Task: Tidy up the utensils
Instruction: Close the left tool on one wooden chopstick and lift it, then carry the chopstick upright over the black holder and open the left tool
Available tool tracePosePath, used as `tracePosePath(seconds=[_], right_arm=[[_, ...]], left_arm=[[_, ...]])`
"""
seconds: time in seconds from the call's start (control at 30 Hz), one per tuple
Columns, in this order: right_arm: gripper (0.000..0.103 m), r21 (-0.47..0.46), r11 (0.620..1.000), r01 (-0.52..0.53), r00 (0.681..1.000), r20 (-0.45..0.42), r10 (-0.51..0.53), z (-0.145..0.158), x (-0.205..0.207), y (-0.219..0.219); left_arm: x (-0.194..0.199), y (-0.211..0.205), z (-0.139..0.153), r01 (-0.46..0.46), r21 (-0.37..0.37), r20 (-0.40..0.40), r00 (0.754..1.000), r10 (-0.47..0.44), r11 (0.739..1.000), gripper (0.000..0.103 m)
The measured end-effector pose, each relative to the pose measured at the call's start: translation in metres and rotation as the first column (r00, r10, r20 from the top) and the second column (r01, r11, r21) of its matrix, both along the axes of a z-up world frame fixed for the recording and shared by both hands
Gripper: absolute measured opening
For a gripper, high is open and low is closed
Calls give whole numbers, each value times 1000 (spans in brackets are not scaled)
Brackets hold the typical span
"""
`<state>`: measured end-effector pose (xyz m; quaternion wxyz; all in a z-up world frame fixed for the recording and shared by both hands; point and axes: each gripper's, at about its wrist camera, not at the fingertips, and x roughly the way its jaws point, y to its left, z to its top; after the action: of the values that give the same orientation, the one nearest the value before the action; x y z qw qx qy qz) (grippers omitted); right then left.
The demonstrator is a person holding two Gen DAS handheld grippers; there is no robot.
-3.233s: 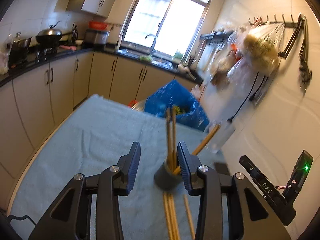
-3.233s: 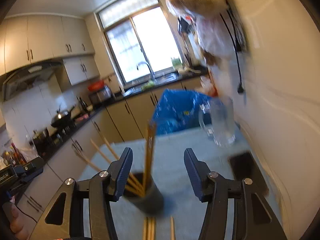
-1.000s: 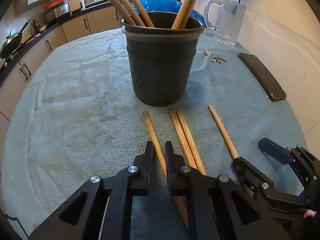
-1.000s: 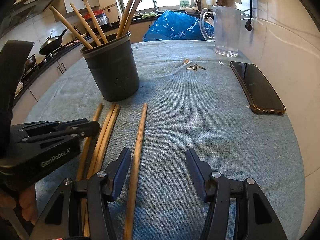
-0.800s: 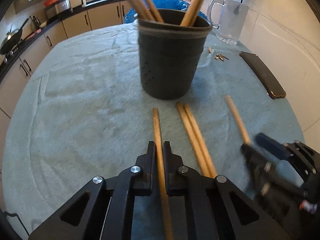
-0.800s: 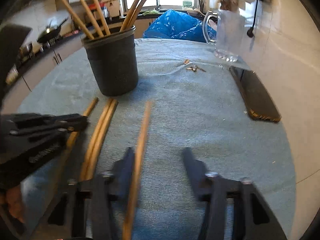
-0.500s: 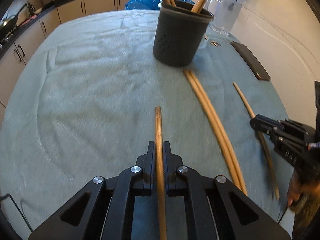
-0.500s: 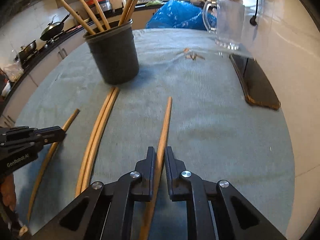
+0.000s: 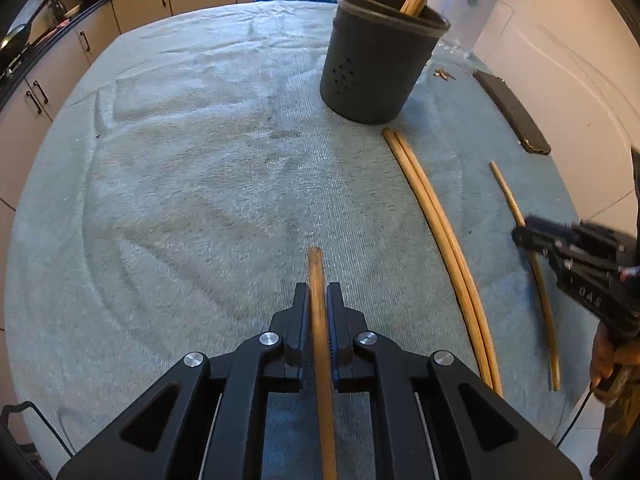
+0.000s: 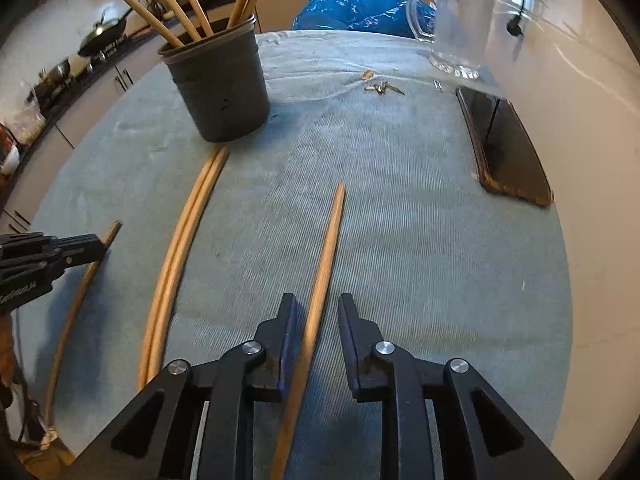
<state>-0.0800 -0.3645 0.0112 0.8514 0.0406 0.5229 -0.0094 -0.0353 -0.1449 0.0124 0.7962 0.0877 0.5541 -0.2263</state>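
A dark grey utensil holder (image 9: pixel 380 64) with several wooden chopsticks stands on the grey-green cloth; it also shows in the right wrist view (image 10: pixel 220 88). My left gripper (image 9: pixel 318 300) is shut on one wooden chopstick (image 9: pixel 318 280) that points forward. My right gripper (image 10: pixel 316 308) has its jaws a little apart around another chopstick (image 10: pixel 326 248), which lies between them without touching the pads. A pair of chopsticks (image 10: pixel 180 248) lies side by side on the cloth between the two grippers, also in the left wrist view (image 9: pixel 436 216).
A black phone (image 10: pixel 504 144) lies at the right by the white wall. A glass jug (image 10: pixel 460 28) stands behind it, with small keys (image 10: pixel 380 87) nearby. A blue bag (image 10: pixel 360 4) sits beyond the table's far edge. Kitchen cabinets (image 9: pixel 48 76) run along the left.
My left gripper closed on its chopstick and drew back from the holder. My right gripper closed on the other chopstick half a second ago, and its jaws now stand slightly apart again.
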Motion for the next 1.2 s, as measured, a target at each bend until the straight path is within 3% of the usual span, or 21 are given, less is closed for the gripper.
tracePosePath(seconds=[0.27, 0.43, 0.5, 0.57, 0.63, 0.67, 0.73, 0.93, 1.2], right_arm=[[22, -46, 998, -30, 996, -89, 26, 1, 54, -2], [19, -60, 998, -30, 991, -135, 22, 1, 77, 4], [12, -62, 997, -34, 990, -138, 25, 2, 81, 10], [8, -72, 997, -36, 992, -126, 27, 2, 81, 15], [6, -91, 995, -44, 994, -101, 34, 3, 76, 21], [6, -87, 995, -43, 996, -88, 35, 4, 73, 23], [5, -48, 999, -26, 998, -63, 23, 6, 66, 20], [5, 38, 999, 16, 997, 76, -19, 32, 33, 12], [5, 31, 999, 8, 965, 263, -16, 75, -16, 26]], left_arm=[[9, -8, 0, 29, 19, -8, 1000, -28, 999, 8], [8, -17, -1, 72, 55, 28, 997, -74, 996, 8], [9, -20, -1, 83, 61, 26, 996, -85, 995, 12], [10, -20, 0, 83, 20, 0, 997, -83, 996, 27], [10, -19, 0, 57, 1, 2, 998, -57, 998, 27], [9, -19, 1, 42, 10, 15, 999, -42, 999, 13], [7, -15, 1, 22, -3, 15, 1000, -22, 1000, 7], [-9, 9, 32, -23, -104, 99, 995, 34, 994, 7], [-37, 38, 83, -55, -218, 207, 973, 101, 974, 7]])
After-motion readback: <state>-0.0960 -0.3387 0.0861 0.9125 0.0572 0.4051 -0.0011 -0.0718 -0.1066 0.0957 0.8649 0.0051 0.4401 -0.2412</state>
